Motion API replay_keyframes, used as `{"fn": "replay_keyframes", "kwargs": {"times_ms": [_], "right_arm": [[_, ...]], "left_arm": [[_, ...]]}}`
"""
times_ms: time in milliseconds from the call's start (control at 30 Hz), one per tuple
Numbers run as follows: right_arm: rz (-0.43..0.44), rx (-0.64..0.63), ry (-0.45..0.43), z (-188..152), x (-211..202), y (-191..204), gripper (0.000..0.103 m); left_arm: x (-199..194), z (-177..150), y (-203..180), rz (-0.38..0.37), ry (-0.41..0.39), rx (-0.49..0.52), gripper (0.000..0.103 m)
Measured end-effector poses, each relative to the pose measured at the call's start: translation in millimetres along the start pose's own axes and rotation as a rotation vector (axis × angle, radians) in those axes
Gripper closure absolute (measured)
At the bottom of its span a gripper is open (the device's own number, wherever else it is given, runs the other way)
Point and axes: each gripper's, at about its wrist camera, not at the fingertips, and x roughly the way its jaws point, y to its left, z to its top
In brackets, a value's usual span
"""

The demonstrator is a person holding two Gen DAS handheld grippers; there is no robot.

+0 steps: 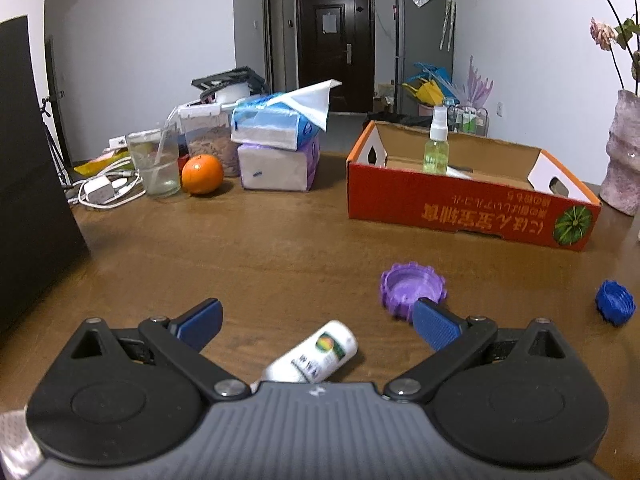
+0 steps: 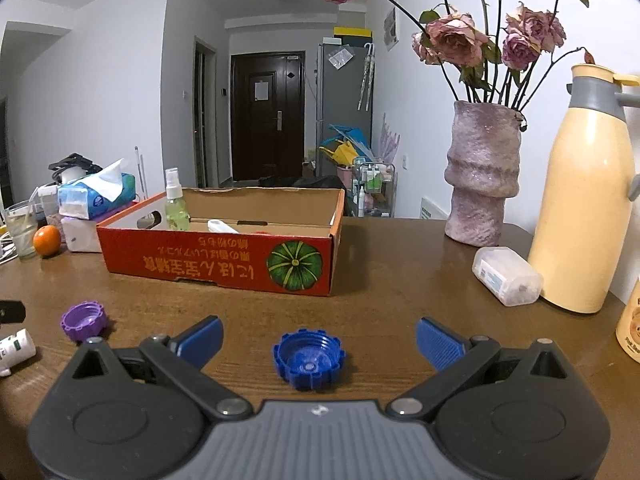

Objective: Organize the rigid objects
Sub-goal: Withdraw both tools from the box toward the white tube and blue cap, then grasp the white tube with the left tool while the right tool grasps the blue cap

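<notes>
1. Left gripper [image 1: 318, 322]: jaws spread wide, holding nothing. A small white bottle [image 1: 312, 354] lies on its side on the wooden table [image 1: 256, 248], between the fingers and close to the gripper body, its near end hidden beneath it.
2. Right gripper [image 2: 319, 340]: jaws equally wide, empty. A blue cap [image 2: 309, 360] sits open side up on the table, centred between the fingers.
3. Destination, judged from the task: the orange cardboard box [image 2: 218, 258] beyond both grippers, already holding a green spray bottle [image 2: 176, 204] and a white item lying flat.
4. Handling, left: the bottle lies aslant to the fingers. Turning the gripper to close across its narrow body, not along its length, should keep it from rolling or squirting out.
5. Handling, right: lower until the pads flank the cap's ribbed wall, then close squarely; the ribs should grip well.
6. Purple cap [image 1: 412, 286]: loose on the table, just past the left gripper's right finger; likely a later pick.
7. Left view only: the bottle's full label and its tilt.
8. Right view only: a yellow jug [image 2: 584, 200], a vase of dried roses [image 2: 482, 176], and a clear plastic container [image 2: 506, 276] lying beside the jug.
</notes>
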Motion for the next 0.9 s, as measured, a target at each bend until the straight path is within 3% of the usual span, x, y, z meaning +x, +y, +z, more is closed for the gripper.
{"fn": "replay_keyframes", "kwargs": {"times_ms": [700, 900], "right_arm": [[-0.02, 0.033, 0.021, -11, -13, -8, 0.0], [-0.019, 0.032, 0.03, -12, -11, -6, 0.0]], "left_arm": [[11, -25, 27, -0.044, 0.136, 0.014, 0.0], [22, -24, 21, -0.02, 0.127, 0.062, 0.006]]}}
